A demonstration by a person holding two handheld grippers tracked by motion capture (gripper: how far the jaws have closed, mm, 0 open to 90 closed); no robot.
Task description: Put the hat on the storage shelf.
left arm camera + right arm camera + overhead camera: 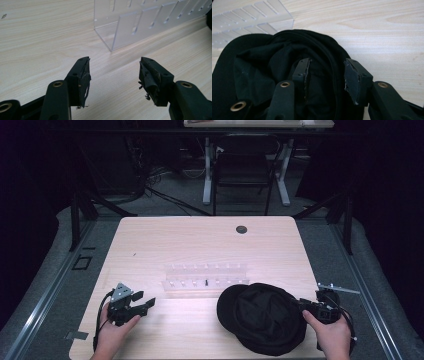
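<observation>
A black fabric hat (262,317) lies opening-up at the front right of the wooden table (200,240). My right gripper (300,304) is at the hat's right edge. In the right gripper view the hat (262,62) lies under my right gripper (327,72), which is open; one jaw is inside the hat, the other outside its rim. My left gripper (145,301) hovers at the front left, away from the hat. In its own view my left gripper (113,72) is open over bare wood with nothing between its jaws.
A clear acrylic slotted rack (205,275) lies mid-table behind the hat, with a small dark piece (206,281) in one slot; the rack (140,22) is ahead of the left gripper. A round black grommet (241,229) sits near the far edge. A chair (245,165) stands beyond.
</observation>
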